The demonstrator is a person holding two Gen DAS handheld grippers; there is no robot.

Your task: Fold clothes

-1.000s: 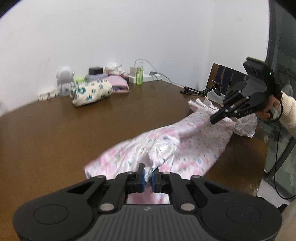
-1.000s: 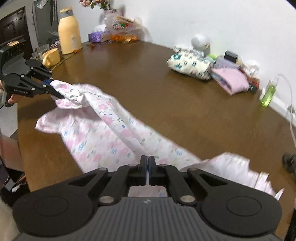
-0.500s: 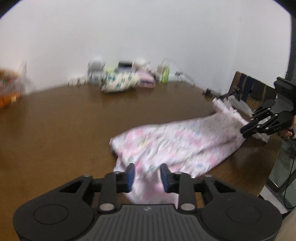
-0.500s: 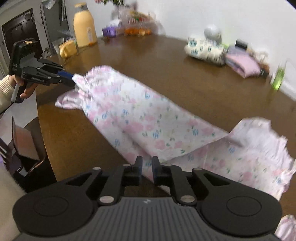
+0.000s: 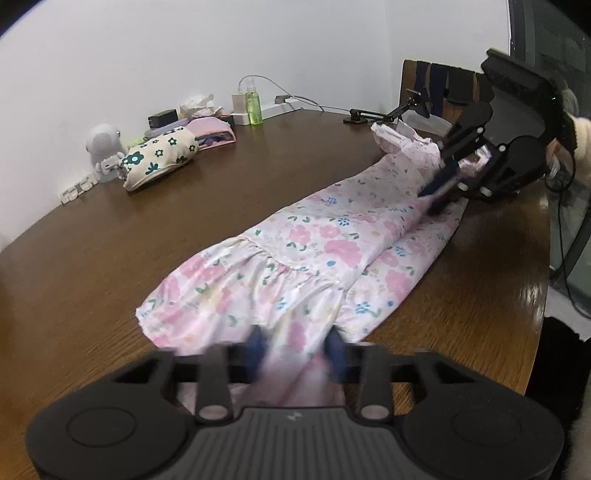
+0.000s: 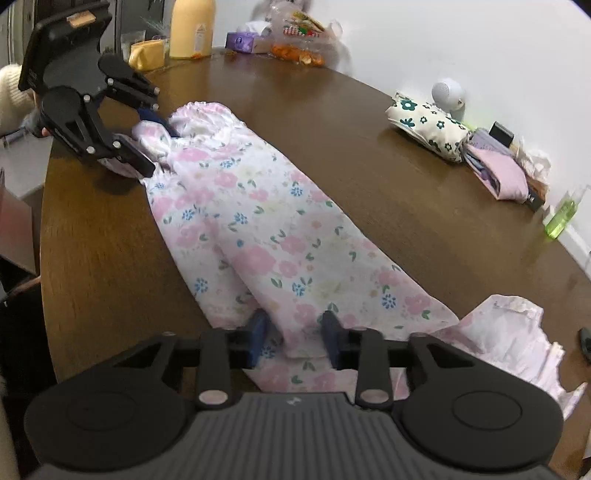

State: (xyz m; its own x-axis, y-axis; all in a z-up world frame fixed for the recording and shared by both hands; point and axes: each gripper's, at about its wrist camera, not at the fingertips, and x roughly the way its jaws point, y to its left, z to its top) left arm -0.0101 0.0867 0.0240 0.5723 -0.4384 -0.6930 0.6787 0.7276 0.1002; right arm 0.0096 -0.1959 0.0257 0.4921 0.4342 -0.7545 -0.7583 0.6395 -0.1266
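A pink floral dress (image 5: 314,254) lies stretched out, folded lengthwise, on the brown wooden table (image 5: 110,258). It also shows in the right wrist view (image 6: 266,236). My left gripper (image 5: 295,350) is open over the gathered skirt end, its jaws apart with cloth between them. My right gripper (image 6: 293,338) is open over the top end near the ruffled sleeves. Each gripper shows in the other's view, the right (image 5: 443,184) and the left (image 6: 147,140), both open at the cloth.
Folded clothes (image 5: 162,155), a white speaker (image 5: 103,144), a green bottle (image 5: 254,107) and chargers sit at the far wall. A yellow bottle (image 6: 192,27) and snacks (image 6: 291,40) stand at the far end. The table edge (image 5: 543,258) is close on the right.
Both grippers have opened and let go of the dress. The dress has dropped from being held stretched above the table to lying flat on it.
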